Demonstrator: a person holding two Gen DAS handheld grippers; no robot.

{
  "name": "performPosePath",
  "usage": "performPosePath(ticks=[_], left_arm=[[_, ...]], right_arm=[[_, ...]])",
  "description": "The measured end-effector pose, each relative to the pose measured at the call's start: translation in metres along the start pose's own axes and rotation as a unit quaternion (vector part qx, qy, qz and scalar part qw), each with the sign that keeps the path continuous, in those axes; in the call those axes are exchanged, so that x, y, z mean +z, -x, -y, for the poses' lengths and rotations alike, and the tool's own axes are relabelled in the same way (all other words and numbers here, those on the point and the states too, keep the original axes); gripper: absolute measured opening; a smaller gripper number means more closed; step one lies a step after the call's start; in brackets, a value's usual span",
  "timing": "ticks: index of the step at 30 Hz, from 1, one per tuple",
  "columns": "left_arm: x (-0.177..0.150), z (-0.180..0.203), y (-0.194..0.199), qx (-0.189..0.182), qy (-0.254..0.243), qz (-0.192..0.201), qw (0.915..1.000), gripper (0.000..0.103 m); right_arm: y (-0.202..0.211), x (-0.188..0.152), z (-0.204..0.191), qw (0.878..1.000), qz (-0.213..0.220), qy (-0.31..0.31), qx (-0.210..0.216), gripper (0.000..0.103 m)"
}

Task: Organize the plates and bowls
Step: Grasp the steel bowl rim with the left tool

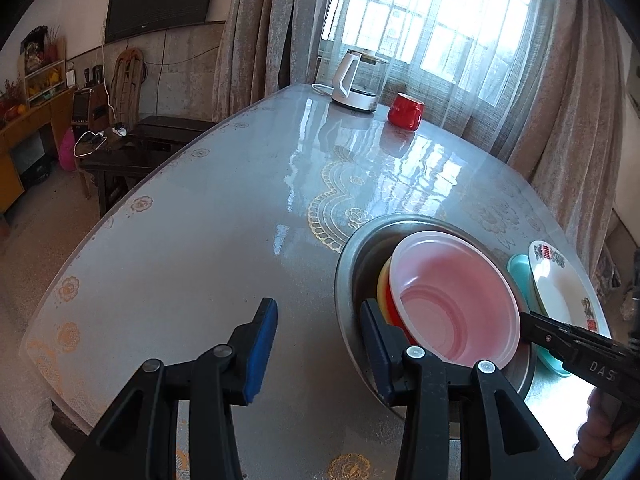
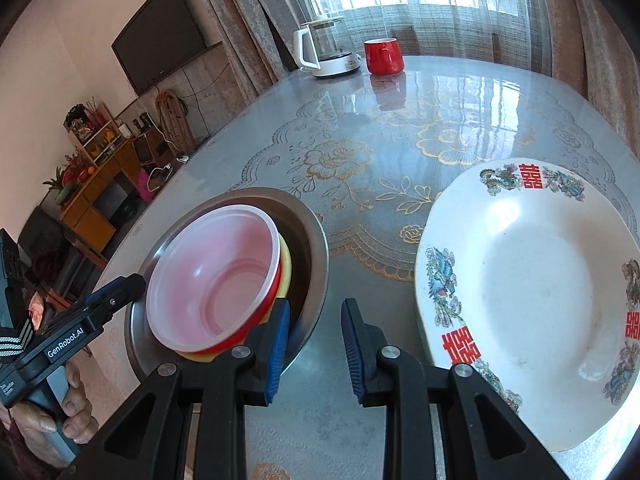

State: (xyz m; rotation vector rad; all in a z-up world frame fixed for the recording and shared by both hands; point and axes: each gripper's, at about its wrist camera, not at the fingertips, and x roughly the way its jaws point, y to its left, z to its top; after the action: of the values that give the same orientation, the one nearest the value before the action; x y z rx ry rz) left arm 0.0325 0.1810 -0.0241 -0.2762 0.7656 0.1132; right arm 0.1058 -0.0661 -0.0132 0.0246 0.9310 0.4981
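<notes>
Left wrist view: the left hand-held gripper (image 1: 320, 344) is spread wide above the table (image 1: 192, 240), holding nothing. Its right finger sits at the near-left edge of the metal basin (image 1: 345, 280), where a translucent pink bowl (image 1: 456, 296) nests in red and yellow bowls. Beyond the basin, to the right, a white patterned plate (image 1: 556, 280) lies on a teal plate (image 1: 520, 268).

Right wrist view: the right hand-held gripper (image 2: 315, 344) is also spread and empty. The basin with the pink bowl lies ahead-left, its rim touching the left finger; the white plate rests just right of the fingers. A kettle (image 2: 326, 50) and red mug (image 2: 382, 56) stand far ahead.
</notes>
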Motion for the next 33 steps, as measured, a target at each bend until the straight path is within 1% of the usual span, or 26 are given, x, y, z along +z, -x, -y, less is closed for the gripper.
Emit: performPosePath(ticks=[7,15,23,25,29,31,33], left_arm=[[0.0,0.003,-0.009,0.001,-0.014,-0.003,0.9999,0.044],[-0.001,-0.001,-0.016,-0.003,0.002,-0.01,0.9999,0.045],[-0.001,0.001,-0.016,0.001,-0.007,-0.008,0.9999,0.044],[0.0,0.004,-0.016,0.0,-0.015,-0.007,0.9999,0.038],[-0.001,0.012,-0.014,0.007,-0.036,-0.002,0.9993,0.028],[-0.001,0.016,-0.014,0.006,-0.043,-0.001,0.999,0.021],[-0.001,0.018,-0.012,0.006,-0.048,-0.001,0.9988,0.017]], right_arm=[[-0.01,0.0,-0.001,1.0,-0.01,0.004,0.0,0.027],[-0.013,-0.001,-0.004,1.0,-0.014,0.006,-0.002,0.027],[-0.016,-0.001,-0.004,1.0,-0.015,0.006,-0.002,0.027],[-0.016,-0.001,-0.004,1.0,-0.014,0.006,-0.002,0.027],[-0.017,0.0,-0.003,1.0,-0.014,0.004,0.0,0.027],[-0.016,0.0,-0.004,1.0,-0.013,0.007,0.005,0.023],[-0.015,-0.001,-0.007,1.0,-0.012,0.013,0.006,0.021]])
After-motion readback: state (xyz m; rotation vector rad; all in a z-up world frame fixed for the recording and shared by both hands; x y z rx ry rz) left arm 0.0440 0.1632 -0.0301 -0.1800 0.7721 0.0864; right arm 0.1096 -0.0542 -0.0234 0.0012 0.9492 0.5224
